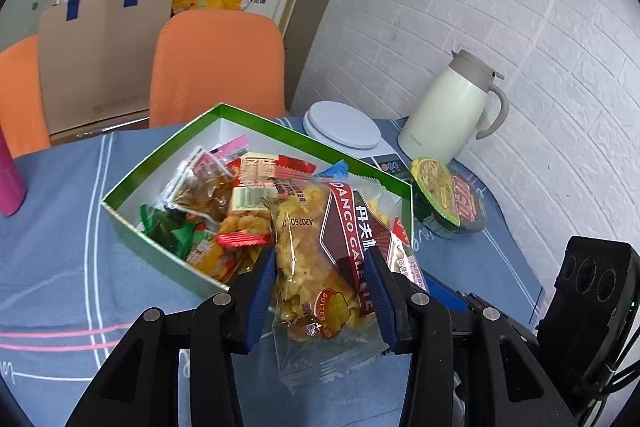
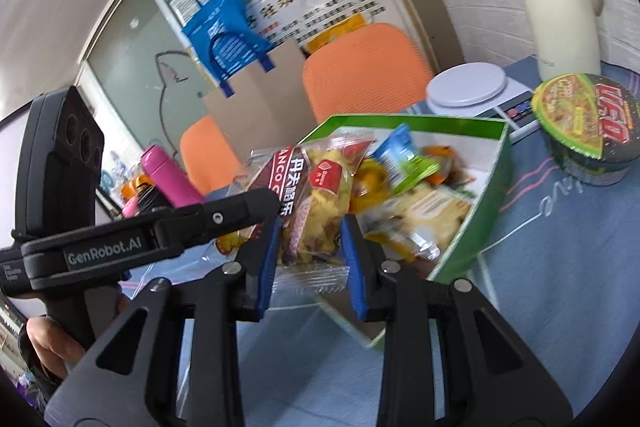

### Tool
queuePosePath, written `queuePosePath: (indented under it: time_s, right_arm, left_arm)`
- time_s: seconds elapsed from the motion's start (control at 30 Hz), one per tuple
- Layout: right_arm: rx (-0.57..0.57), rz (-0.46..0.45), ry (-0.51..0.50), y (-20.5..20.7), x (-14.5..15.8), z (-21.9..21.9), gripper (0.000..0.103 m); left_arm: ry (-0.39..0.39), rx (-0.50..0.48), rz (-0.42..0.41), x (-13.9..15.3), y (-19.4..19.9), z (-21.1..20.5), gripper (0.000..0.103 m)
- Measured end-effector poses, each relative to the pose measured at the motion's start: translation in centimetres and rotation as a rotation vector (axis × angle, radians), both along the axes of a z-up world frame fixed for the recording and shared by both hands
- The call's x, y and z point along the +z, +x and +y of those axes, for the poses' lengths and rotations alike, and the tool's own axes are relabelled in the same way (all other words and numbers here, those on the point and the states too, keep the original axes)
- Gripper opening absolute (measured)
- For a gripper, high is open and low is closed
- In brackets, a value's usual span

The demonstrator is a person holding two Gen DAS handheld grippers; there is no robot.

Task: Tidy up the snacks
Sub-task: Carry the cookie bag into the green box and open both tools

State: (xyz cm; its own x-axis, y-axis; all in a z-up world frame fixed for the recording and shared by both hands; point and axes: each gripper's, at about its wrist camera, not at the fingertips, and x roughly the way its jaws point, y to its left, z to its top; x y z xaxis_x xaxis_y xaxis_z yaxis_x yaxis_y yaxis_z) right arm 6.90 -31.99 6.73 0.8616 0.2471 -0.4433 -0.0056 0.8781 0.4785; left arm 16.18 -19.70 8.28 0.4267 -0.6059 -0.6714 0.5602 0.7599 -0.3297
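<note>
A butter-cookie packet (image 1: 320, 259) is hanging over the near corner of the green snack box (image 1: 160, 255) on the tabletop (image 1: 60, 267), clamped lengthwise between both hand-held grippers, the left (image 1: 320, 291) and right (image 2: 310, 255) pinching its near end.

The snack box (image 1: 132, 183) is showing green walls and a white inside. The biscuit bag (image 1: 320, 259) is showing clear film with a maroon-red band. The worktop (image 1: 60, 267) cloth is showing blue-grey with white and pink lines. The chairs (image 1: 218, 63) are looking orange, the kettle (image 1: 448, 107) cream.
</note>
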Motion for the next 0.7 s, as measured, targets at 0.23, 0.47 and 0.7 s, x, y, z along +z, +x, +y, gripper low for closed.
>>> queuePosePath:
  time_s: [0.23, 0.47, 0.7]
  right_arm:
    - [-0.047, 0.024, 0.016, 2.4, -1.1, -2.8, 0.032]
    - [-0.072, 0.049, 0.019, 4.7, -1.9, -4.4, 0.032]
    - [-0.092, 0.086, 0.004, 5.5, -3.0, -5.3, 0.036]
  left_arm:
    - [0.025, -0.028, 0.013, -0.9, 2.4, -3.6, 0.045]
    - [0.03, -0.023, 0.018, -1.8, 4.8, -5.4, 0.045]
    - [0.023, -0.019, 0.001, -2.6, 5.5, -6.2, 0.049]
